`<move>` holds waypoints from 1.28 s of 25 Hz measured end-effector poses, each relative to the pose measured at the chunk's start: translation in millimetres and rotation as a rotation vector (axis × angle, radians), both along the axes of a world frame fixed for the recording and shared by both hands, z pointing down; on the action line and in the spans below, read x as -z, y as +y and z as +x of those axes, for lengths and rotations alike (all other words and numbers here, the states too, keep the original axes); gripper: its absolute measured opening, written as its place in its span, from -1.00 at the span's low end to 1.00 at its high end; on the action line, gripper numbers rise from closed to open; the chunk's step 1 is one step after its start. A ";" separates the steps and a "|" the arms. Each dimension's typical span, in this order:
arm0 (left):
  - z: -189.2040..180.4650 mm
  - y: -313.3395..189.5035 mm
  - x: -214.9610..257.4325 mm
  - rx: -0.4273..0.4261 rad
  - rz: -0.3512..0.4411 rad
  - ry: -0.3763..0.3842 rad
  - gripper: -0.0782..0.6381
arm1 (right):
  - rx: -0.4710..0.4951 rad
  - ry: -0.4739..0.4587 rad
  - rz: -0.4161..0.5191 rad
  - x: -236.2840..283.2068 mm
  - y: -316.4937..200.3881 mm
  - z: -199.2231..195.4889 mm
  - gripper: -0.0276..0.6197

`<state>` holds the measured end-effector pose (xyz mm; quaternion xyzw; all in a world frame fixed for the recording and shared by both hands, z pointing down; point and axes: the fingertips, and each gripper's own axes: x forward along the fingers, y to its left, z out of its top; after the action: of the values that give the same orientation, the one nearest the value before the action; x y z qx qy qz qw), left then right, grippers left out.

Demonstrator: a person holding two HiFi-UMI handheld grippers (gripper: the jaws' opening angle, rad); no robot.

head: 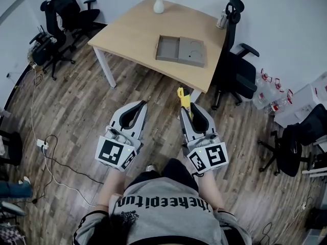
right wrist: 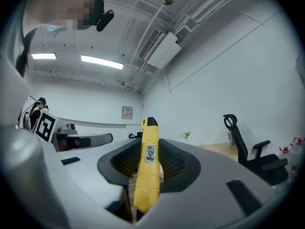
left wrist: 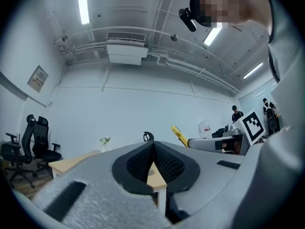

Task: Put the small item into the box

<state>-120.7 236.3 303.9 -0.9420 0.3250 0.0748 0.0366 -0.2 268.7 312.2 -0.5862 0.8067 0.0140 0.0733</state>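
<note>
Now, both tongs are held low over the wooden floor [head: 76, 111], side by side and well short of the tabletop [head: 127, 32]. The right tongs [head: 187, 107] are clamped on a yellow item [head: 182, 97]. In the right gripper view the item [right wrist: 147, 166] is seen pinched upright between the dark pads [right wrist: 174, 163], its black-tipped end poking out past the tips, and a small label [right wrist: 150, 154] is shown on its face. The left tongs [head: 143, 104] are shut on nothing: in the left gripper view they [left wrist: 153, 145] are seen pressed together at the tips, with only the tabletop edge glimpsed beyond them. Off to the right of the left tongs, the item [left wrist: 179, 135] is caught sticking out of the other pair.

Ahead of both tongs, and well apart from them, a grey box [head: 180, 50] is laid open on the tabletop, near the front edge. A plain compartment is shown on its left half and round recesses on its right half. It is lined up more with the right tongs than with the left. Beyond the box, at the far edge, a white vase [head: 159, 5] with a sprig is stood. A black chair [head: 237, 70] is parked ahead and to the right of the right tongs, and more black chairs [head: 64, 14] are grouped far to the left of the left tongs. The item is not yet in the box.
</note>
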 end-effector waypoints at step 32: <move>93.7 -188.6 6.1 0.087 0.001 0.013 -0.73 | 0.119 0.024 0.002 7.2 -199.8 85.3 -0.55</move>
<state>-27.0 47.7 297.8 -0.9265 0.3659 0.0796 0.0381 85.1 69.0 305.0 -0.5369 0.8410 0.0172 0.0650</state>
